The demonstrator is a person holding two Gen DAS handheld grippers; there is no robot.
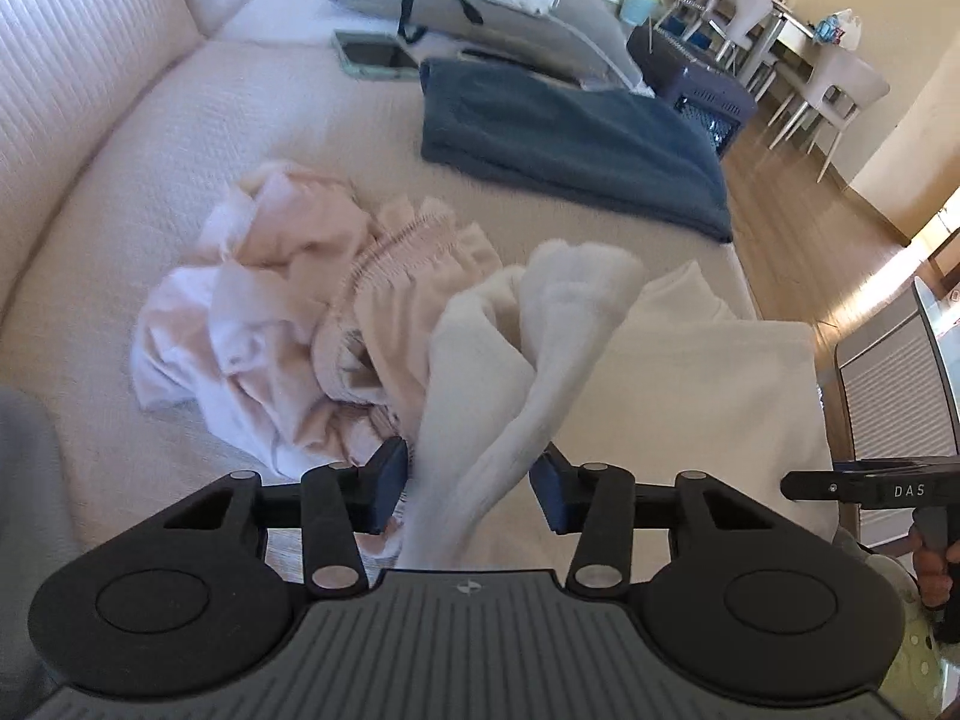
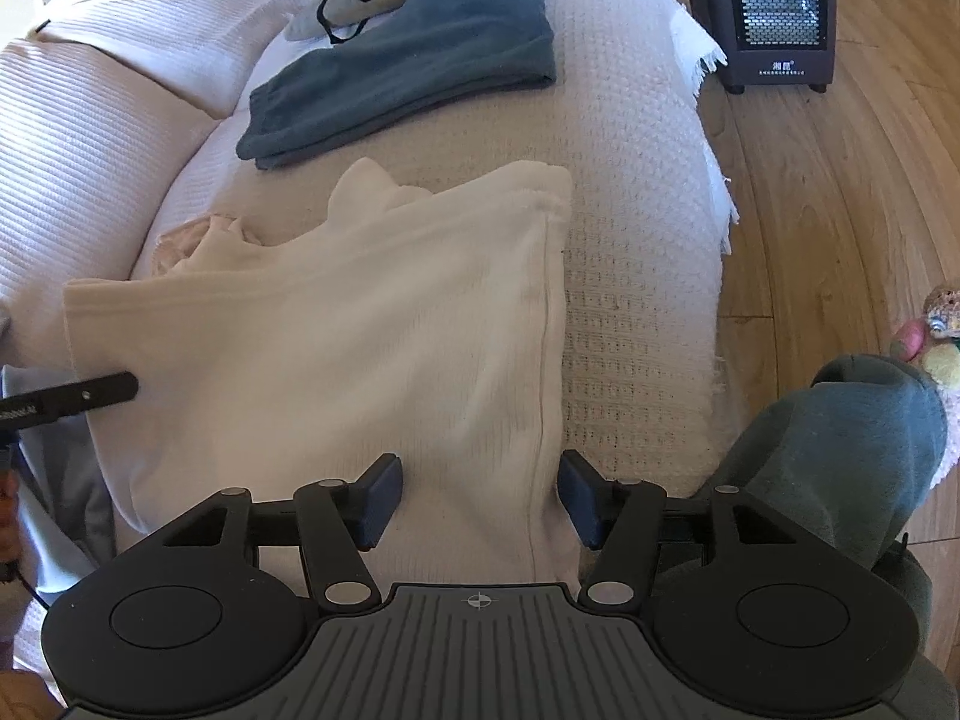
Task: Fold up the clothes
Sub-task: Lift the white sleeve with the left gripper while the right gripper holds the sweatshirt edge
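White garment lies near the sofa's front edge; both grippers' jaws spread, pinching nothing.

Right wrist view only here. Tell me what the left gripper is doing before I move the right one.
Observer: The left gripper straddles a bunched strand of the white garment. I cannot tell whether it pinches.
Operator: Report what lies left of that garment. I see only a pink sliver.
Observer: A whole pink garment, crumpled in a heap and unfolded, right beside the white one.
Operator: Check beyond the folded blue cloth.
Observer: A dark-screened device lies flat just behind it.
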